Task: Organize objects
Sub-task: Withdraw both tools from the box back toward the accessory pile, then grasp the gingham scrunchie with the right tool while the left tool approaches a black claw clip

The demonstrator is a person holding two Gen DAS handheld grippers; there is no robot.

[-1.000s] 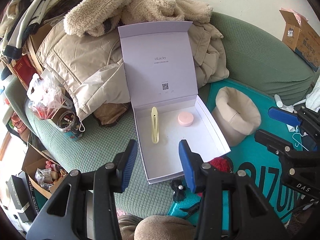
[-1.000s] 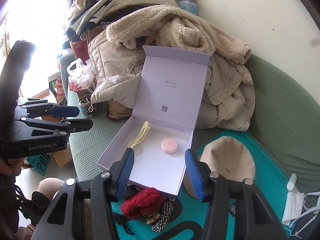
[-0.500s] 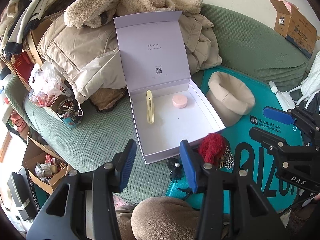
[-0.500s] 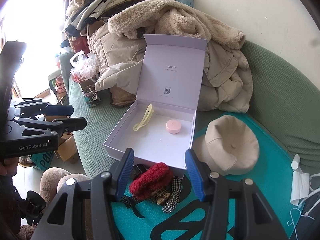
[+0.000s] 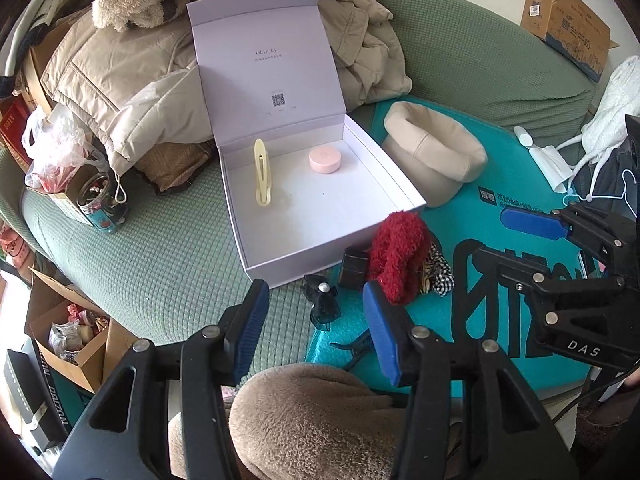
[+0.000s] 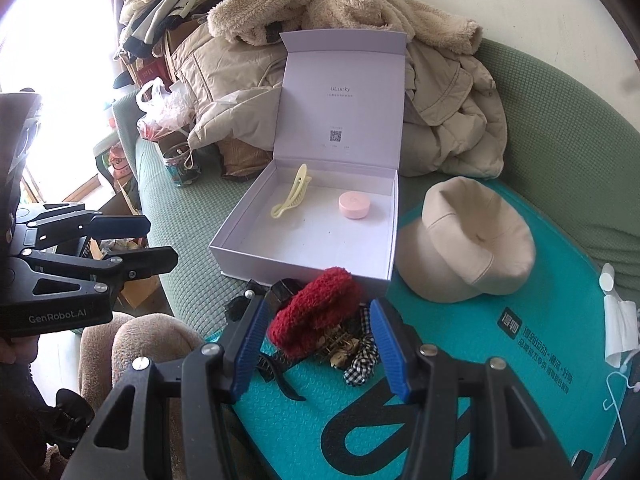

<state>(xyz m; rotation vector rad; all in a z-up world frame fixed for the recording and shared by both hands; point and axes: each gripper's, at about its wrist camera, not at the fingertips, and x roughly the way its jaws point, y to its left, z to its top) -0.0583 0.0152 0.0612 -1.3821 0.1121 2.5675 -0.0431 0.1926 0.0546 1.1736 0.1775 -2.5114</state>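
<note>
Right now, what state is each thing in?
Box: lid open, propped upright.
Yellow hair clip: lying inside the box.
Pink round case: inside the box, closed.
Red scrunchie: outside, against the box front.
Left gripper: opening, empty.
Right gripper: open, empty.

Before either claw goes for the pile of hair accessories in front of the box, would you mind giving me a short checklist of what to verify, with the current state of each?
1. Box lid open, floor has free space: ok; only the yellow hair clip and pink round case lie inside.
2. Right claw empty: ok; nothing between its pads.
3. Left claw empty: ok; its jaws are opening with nothing between them.
4. Red fuzzy scrunchie reachable from above: ok; it lies on top of the pile.
5. Scrunchie free of the checkered scrunchie and black clips under it: cannot tell.
6. Beige cap clear of the pile: ok.
</note>
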